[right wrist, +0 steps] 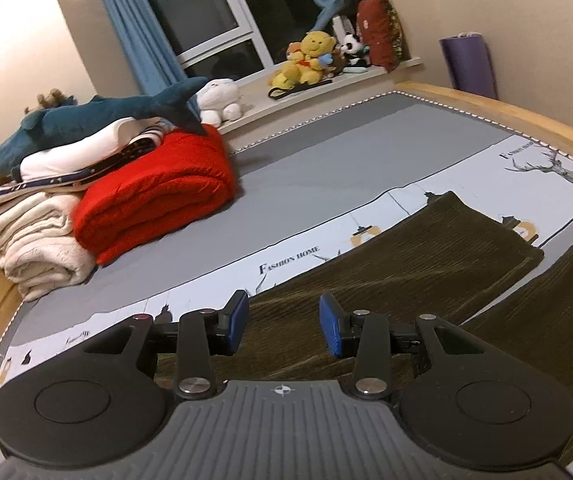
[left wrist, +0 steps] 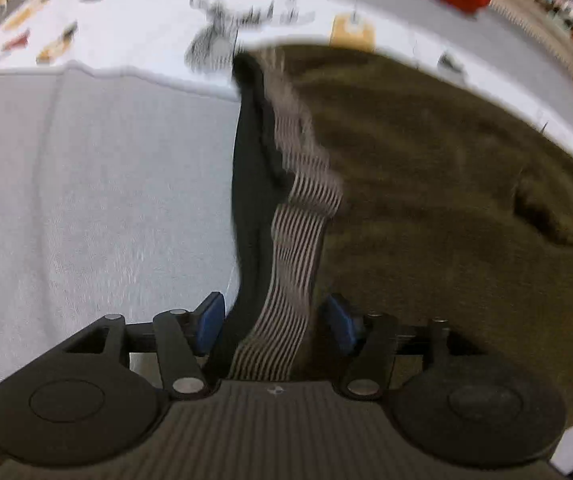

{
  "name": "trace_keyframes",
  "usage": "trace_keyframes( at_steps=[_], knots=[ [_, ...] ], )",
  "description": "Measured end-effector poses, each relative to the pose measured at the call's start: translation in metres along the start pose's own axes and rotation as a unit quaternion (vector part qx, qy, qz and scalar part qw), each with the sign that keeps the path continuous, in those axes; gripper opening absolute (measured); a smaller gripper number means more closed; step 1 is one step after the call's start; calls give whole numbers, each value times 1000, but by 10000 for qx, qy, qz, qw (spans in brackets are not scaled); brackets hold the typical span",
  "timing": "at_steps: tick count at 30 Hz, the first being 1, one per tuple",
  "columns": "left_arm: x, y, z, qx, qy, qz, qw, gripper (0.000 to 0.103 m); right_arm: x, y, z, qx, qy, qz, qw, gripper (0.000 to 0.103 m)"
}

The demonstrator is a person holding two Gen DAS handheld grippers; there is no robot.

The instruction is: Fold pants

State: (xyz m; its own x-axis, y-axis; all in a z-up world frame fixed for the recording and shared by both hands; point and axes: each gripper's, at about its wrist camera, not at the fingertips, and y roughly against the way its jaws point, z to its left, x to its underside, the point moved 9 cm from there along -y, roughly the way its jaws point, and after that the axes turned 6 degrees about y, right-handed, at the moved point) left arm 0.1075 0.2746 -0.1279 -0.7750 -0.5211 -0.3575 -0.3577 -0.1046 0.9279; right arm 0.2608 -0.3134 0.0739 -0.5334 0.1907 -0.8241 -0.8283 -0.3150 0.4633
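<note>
Olive-brown corduroy pants (right wrist: 414, 256) lie flat on the bed, both legs stretching away to the right. In the left wrist view the pants (left wrist: 446, 184) fill the right half, with the striped elastic waistband (left wrist: 298, 240) and dark lining running up from the gripper. My left gripper (left wrist: 274, 320) has the waistband between its blue pads (left wrist: 210, 320), which stand somewhat apart around the fabric. My right gripper (right wrist: 282, 324) is open and empty, hovering just above the pants near the upper part.
The bed sheet (right wrist: 326, 152) is grey with a white printed band. A folded red blanket (right wrist: 154, 192), cream blankets (right wrist: 34, 248) and a plush shark (right wrist: 86, 120) are stacked far left. Plush toys (right wrist: 310, 60) sit on the windowsill. The wooden bed frame (right wrist: 526, 112) runs along the right.
</note>
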Motion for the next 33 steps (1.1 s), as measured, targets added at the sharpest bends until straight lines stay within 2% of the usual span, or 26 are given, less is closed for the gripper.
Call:
trace_keyframes(
  at_steps=[3,6,8,9,10,13,16,19,21,24,25,27,29,31,33],
  knots=[
    [5,-9,4,-8,194,275,9994,62,2,5,1,-13,138,24,9999,42],
    [7,-7,1,-97,53,206,9997,47,2,11,-5,56,201,23,9998,42],
    [7,1,-1,-226,68,-3,9997,32,2,15,-12,103,156,10,9998,42],
    [7,5,0,-317,117,-106,9994,28,2,17,-16,121,101,-2,9999,42],
    [7,9,1,-461,161,-194,9986,19,1,19,-20,137,25,-17,9999,42],
    [11,12,4,-632,271,-97,9976,23,1,23,-32,129,-317,-31,9994,42],
    [13,16,3,-789,193,-85,9967,36,5,23,-40,127,-613,34,9980,42],
    [11,40,-6,-965,-161,-852,9916,34,9,22,-41,115,-696,107,9974,42],
    [14,49,-21,-914,-583,-1034,9887,34,11,21,-39,90,-641,162,9978,42],
    [24,40,-38,-893,-1149,-664,9871,30,14,19,-35,75,-490,243,9985,42],
    [30,33,-35,-994,-1222,-360,9869,26,14,19,-34,91,-448,266,9986,42],
    [37,19,-31,-1187,-1235,226,9850,25,16,18,-33,107,-423,306,9986,42],
    [40,19,-34,-1327,-1417,273,9806,25,19,18,-33,138,-425,358,9984,42],
    [40,23,-38,-1433,-1413,29,9795,25,21,18,-33,176,-439,393,9981,42],
    [33,45,-43,-1157,-1183,-737,9835,25,21,19,-34,183,-483,382,9979,42]
  ],
)
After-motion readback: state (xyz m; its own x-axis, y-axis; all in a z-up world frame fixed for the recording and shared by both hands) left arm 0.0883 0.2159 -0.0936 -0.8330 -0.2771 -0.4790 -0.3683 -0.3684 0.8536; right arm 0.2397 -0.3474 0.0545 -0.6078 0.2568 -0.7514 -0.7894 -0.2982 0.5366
